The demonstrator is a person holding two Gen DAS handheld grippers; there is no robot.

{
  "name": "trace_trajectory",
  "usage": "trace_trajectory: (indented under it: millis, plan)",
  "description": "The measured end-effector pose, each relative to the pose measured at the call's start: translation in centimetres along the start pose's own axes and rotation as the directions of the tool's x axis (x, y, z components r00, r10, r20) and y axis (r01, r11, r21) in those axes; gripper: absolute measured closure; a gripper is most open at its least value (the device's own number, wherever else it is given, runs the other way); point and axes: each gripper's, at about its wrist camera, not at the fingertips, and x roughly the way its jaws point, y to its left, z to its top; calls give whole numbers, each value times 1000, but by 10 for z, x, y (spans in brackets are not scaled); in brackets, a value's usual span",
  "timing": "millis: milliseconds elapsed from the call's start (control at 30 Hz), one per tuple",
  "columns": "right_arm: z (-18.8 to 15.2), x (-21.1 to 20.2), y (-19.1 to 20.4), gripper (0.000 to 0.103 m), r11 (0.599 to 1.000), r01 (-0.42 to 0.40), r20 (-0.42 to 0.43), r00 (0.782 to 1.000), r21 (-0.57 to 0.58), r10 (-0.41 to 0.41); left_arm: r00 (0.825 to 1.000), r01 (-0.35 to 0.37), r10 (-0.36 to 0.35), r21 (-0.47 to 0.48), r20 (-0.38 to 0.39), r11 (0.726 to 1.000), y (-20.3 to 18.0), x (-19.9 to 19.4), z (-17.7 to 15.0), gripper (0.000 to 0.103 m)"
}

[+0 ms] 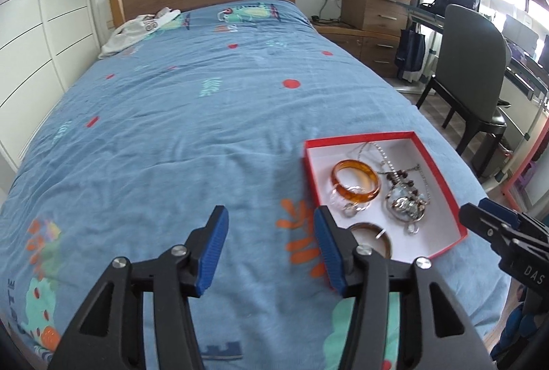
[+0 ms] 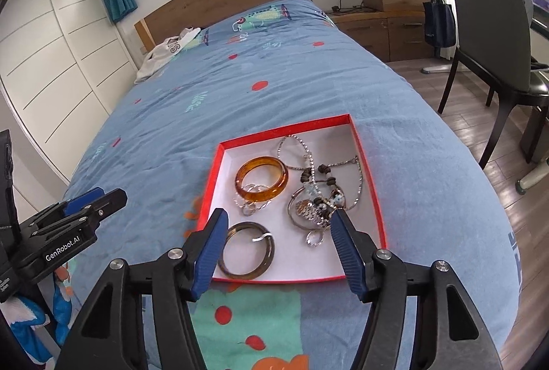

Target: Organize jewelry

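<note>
My left gripper (image 1: 271, 246) and right gripper (image 2: 278, 250) both stood wide apart and held nothing above the blue bedspread (image 1: 192, 116), while the jewelry, an amber bangle (image 2: 261, 178), a dark ring (image 2: 246, 250) and tangled necklaces (image 2: 319, 195), lay inside the red box (image 2: 372, 184).

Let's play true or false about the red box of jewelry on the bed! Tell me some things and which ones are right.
1. The red box sits on a blue bedspread. True.
2. The amber bangle lies outside the box. False: it lies inside.
3. The right gripper holds a necklace. False: its jaws stand open with nothing between them.
4. A darker brown bangle lies in the box nearer the grippers than the amber one. True.
5. The left gripper is open. True.
6. The box has a lid on. False: it is uncovered.
</note>
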Motion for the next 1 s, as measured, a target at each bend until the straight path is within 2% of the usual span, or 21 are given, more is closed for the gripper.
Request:
trace_trajectory:
  millis: [233,300,333,567,1000]
  plan:
    - [-28,-16,40,28,999,-11,12,1000,-51,12,998,-57,57,-26,1,998,39,-25,-31,51]
    - [-36,-20,49,25,998,-10,11,1000,-61,11,998,-58,57,-32,-16,998,50,-28,-43,42]
    - [-40,-21,54,24,998,-10,11,1000,-66,10,998,-58,57,-37,-19,998,54,-30,-47,42]
    - [-64,-29,82,18,995,-2,2,1000,-97,2,999,-48,48,-73,-4,996,84,-49,-78,42]
    - [-89,-37,119,5,988,45,37,999,-147,-40,997,-60,63,-94,35,994,118,-76,-104,42]
